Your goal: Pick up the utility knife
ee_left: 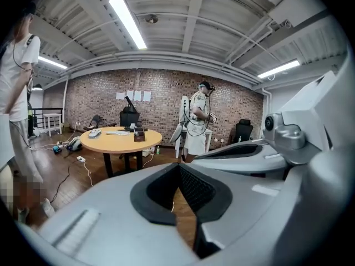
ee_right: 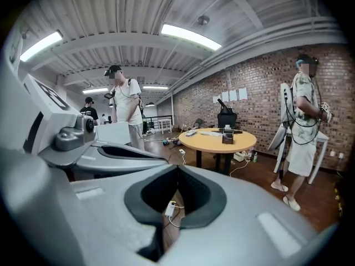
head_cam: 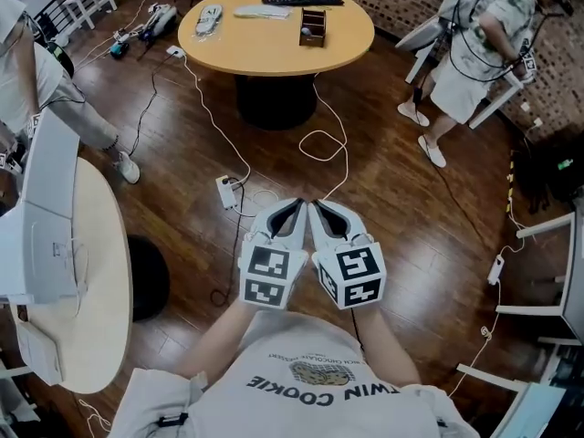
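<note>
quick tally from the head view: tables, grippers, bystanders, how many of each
tables: 2 (wooden table, cream table)
grippers: 2 (left gripper, right gripper)
bystanders: 2 (bystander at left, bystander at right)
total: 6

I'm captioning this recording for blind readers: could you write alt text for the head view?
A person holds the left gripper and the right gripper side by side before their chest, both shut and empty, over a dark wooden floor. Ahead stands a round table bearing a small brown box; a white power strip lies on the floor between.
</note>
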Tool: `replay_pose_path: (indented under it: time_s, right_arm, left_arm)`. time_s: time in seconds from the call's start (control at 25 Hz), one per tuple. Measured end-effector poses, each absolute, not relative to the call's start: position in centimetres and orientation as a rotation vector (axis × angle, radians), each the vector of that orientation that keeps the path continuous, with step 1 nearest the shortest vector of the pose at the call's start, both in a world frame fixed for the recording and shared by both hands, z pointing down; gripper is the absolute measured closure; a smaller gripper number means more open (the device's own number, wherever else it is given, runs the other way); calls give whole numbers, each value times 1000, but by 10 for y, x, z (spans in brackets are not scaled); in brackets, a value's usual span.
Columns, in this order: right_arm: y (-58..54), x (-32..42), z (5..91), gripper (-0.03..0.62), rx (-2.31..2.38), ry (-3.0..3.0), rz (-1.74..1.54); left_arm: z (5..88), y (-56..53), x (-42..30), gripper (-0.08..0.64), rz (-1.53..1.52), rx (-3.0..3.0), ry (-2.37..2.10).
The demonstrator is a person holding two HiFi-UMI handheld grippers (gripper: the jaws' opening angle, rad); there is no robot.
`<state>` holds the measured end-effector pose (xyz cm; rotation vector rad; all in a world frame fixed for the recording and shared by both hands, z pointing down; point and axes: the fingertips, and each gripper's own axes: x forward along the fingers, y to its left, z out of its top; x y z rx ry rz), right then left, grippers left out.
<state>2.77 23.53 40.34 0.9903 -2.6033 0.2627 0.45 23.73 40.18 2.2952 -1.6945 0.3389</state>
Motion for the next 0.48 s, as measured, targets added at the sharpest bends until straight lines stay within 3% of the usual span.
replay_pose_path:
  time_s: [0.48]
  right_arm:
    - [186, -26, 401, 589, 1051, -2588, 273]
  left_arm:
    - [397, 191, -51, 554, 311, 2331, -1660]
